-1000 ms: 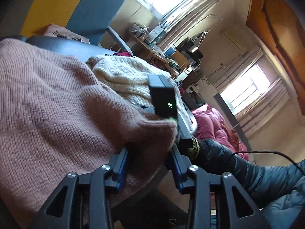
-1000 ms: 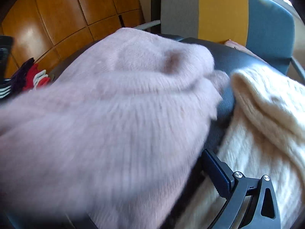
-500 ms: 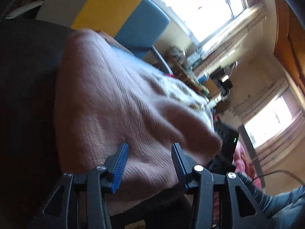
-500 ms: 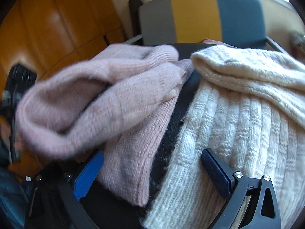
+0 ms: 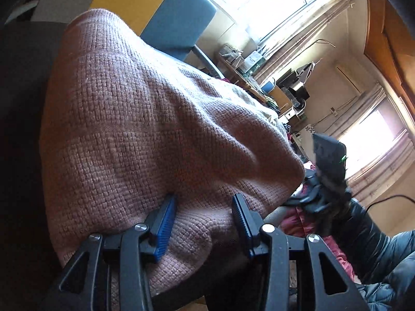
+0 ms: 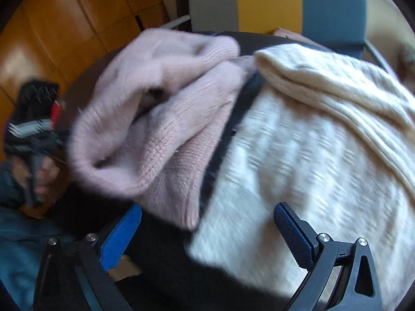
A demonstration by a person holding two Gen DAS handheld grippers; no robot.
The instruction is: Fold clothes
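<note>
On the dark seat of the chair (image 6: 262, 40), the pink sweater (image 6: 160, 119) lies bunched and only loosely doubled, at nine o'clock of the cream sweater (image 6: 324, 134), which looks folded already. The left hand-held gripper (image 5: 203, 220) pinches a fold of the pink knit; the right hand-held gripper (image 6: 207, 230) hangs spread and empty. Squaring the pink one remains, I judge.
</note>
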